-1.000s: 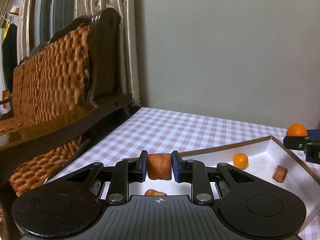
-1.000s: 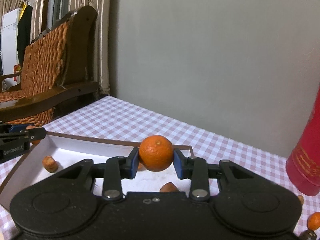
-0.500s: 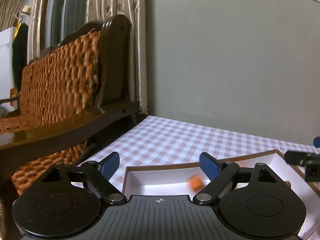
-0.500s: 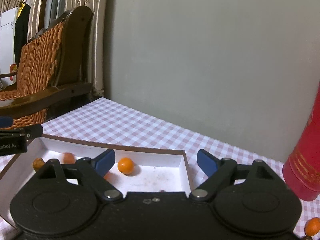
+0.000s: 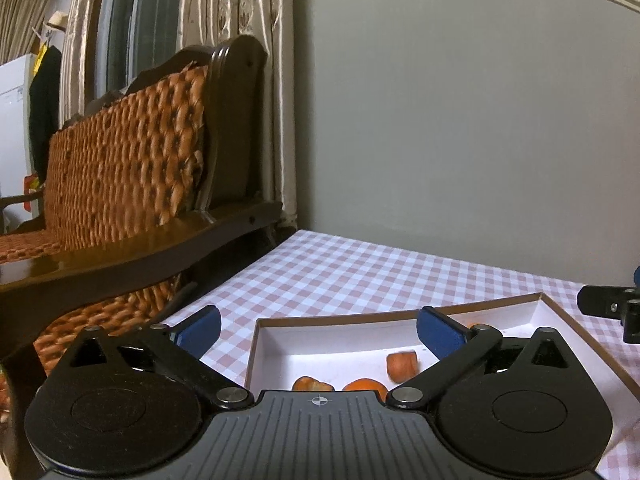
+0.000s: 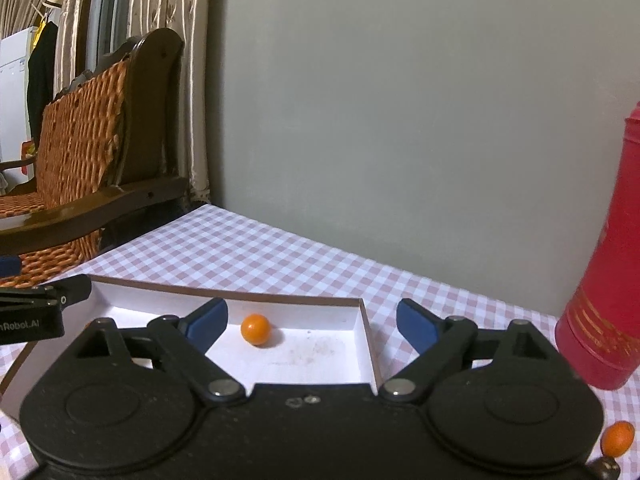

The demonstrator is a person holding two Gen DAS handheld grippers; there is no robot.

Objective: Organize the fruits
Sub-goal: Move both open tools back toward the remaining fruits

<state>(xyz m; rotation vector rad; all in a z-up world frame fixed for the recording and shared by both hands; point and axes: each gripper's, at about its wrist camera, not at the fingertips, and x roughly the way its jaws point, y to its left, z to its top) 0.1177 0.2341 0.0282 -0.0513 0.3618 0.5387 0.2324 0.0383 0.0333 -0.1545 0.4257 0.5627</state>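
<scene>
A shallow white box with a brown rim (image 5: 340, 320) (image 6: 362, 320) lies on the checked tablecloth. In the left wrist view it holds a brown fruit piece (image 5: 402, 366) and two more orange pieces (image 5: 314, 383) (image 5: 366, 385) near its front, partly hidden by the gripper body. In the right wrist view a small round orange (image 6: 255, 329) sits in the box. My left gripper (image 5: 318, 330) is open and empty above the box's left part. My right gripper (image 6: 312, 322) is open and empty above the box's right part.
A red cylinder container (image 6: 604, 272) stands at the right on the table. A small orange fruit (image 6: 618, 438) lies on the cloth in front of it. A wicker and dark wood chair (image 5: 132, 184) stands left of the table. A grey wall is behind.
Both grippers opened. The left let go of the brown fruit piece and the right let go of the orange, both of which dropped into the box. Both grippers then rose a little.
</scene>
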